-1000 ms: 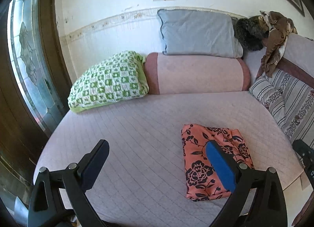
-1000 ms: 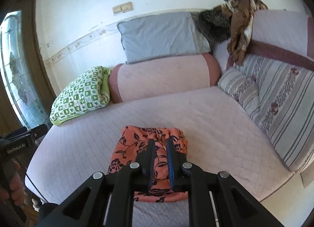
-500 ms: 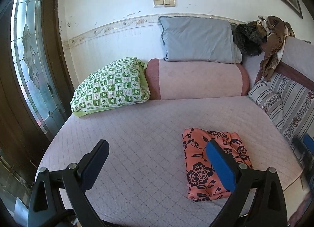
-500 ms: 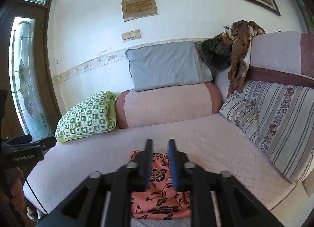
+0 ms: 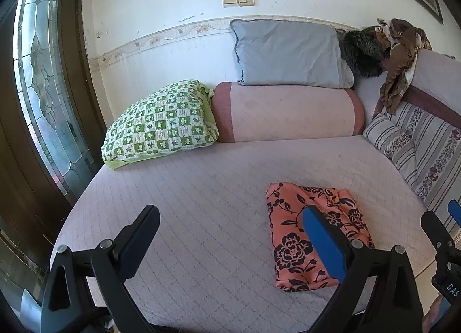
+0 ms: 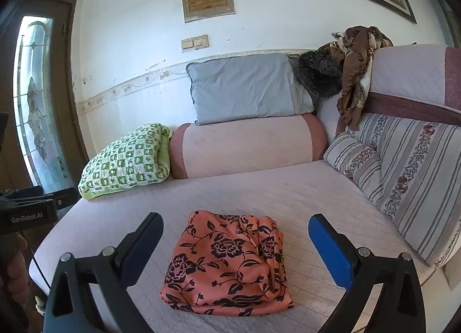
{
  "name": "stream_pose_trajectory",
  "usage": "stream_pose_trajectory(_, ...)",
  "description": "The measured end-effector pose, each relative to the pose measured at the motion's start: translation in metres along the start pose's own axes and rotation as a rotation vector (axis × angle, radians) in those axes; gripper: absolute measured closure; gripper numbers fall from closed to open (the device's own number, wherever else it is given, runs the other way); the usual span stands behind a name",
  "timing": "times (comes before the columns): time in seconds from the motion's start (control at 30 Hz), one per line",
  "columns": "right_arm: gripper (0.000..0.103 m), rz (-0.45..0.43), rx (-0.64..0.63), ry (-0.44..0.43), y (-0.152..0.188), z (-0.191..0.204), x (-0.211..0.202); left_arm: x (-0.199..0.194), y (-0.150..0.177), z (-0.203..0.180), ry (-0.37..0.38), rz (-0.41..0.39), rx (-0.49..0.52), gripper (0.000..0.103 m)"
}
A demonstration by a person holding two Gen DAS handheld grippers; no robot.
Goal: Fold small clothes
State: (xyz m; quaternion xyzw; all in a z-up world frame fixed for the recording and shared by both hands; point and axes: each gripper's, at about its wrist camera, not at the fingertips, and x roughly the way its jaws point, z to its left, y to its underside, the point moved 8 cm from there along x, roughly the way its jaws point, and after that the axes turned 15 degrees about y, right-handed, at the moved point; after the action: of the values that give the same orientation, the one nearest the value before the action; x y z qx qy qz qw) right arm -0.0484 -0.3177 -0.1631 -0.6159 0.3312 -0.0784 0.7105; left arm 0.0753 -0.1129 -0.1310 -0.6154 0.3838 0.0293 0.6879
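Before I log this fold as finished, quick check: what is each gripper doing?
Left gripper: open, holding nothing.
Right gripper: open, holding nothing; the folded floral garment lies on the bed between its fingers, untouched.

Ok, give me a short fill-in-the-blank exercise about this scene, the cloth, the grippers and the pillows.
1. The folded floral cloth is black on ____.
2. The right gripper has its jaws ____ and grips nothing.
3. The grey pillow rests on top of the ____ bolster.
4. The checked pillow is white and ____.

Missing words: orange; open; pink; green
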Motion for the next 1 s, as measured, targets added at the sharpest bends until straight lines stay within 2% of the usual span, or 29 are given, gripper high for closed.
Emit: stream_pose_trajectory(1.0, 0.001, 0.105, 0.011, -0.006, 0.014, 0.001, 0.027, 0.022, 0.013, 0.002, 0.011, 0.052, 0.011, 0.004)
